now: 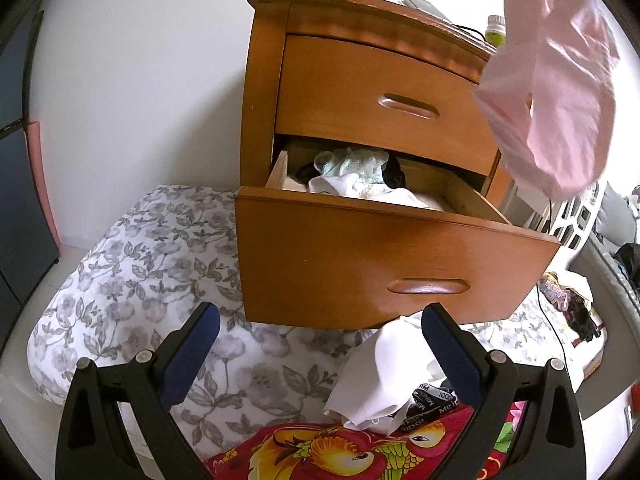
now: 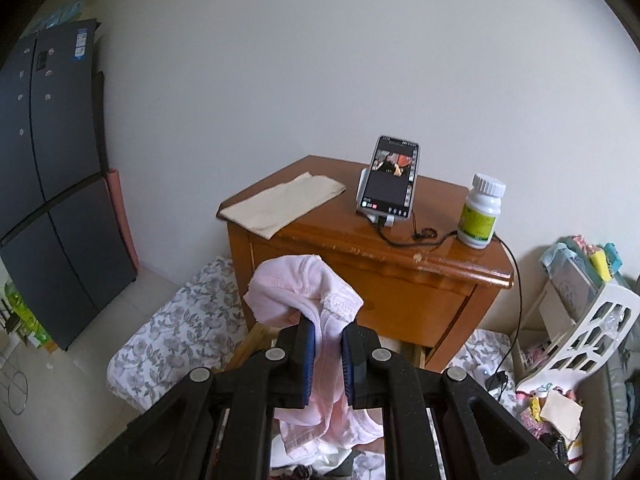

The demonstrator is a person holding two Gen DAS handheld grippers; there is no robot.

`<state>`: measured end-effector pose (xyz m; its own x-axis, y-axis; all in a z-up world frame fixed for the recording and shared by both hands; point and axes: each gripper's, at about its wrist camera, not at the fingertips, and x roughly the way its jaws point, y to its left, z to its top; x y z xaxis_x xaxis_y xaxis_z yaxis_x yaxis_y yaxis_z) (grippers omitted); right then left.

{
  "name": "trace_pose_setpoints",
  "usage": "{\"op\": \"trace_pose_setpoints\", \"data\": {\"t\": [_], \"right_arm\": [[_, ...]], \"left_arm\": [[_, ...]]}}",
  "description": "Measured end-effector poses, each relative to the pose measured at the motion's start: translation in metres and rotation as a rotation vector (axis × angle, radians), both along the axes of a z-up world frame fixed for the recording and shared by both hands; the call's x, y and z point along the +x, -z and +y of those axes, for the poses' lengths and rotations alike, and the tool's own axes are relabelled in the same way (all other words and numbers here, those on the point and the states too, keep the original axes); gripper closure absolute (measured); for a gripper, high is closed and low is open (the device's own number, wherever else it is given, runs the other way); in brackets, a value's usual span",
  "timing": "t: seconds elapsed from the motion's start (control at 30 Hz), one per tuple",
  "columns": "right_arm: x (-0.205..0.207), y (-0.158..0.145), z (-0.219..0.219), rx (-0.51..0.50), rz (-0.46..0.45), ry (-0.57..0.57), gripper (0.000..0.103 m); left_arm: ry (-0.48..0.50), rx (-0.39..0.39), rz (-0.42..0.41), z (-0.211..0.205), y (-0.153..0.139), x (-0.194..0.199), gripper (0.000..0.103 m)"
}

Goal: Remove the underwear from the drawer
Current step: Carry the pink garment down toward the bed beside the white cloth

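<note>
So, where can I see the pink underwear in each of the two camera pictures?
Left wrist view: the pink underwear hangs at the upper right, in front of the wooden nightstand.
Right wrist view: it is at the lower centre, pinched in the right gripper.
Shared landmark: the white bottle on the nightstand top.

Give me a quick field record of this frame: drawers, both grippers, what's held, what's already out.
top drawer: shut
bottom drawer: pulled open, clothes inside
right gripper: shut on pink underwear, lifted clear of the drawer
left gripper: open, holding nothing
already out: white garment on red patterned cloth
nightstand top: phone on stand, white pill bottle, folded beige cloth
</note>
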<state>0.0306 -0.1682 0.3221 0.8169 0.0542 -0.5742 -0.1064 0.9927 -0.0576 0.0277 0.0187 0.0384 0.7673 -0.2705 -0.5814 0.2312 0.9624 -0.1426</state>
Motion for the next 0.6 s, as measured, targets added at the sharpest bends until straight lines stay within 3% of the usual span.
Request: {"op": "trace_pose_setpoints", "data": {"t": [0.6], "right_arm": [[-0.002, 0.077, 0.002, -0.025, 0.197, -0.045, 0.091]], "left_arm": [[0.012, -0.001, -0.015, -0.001, -0.003, -0.003, 0.002]]}}
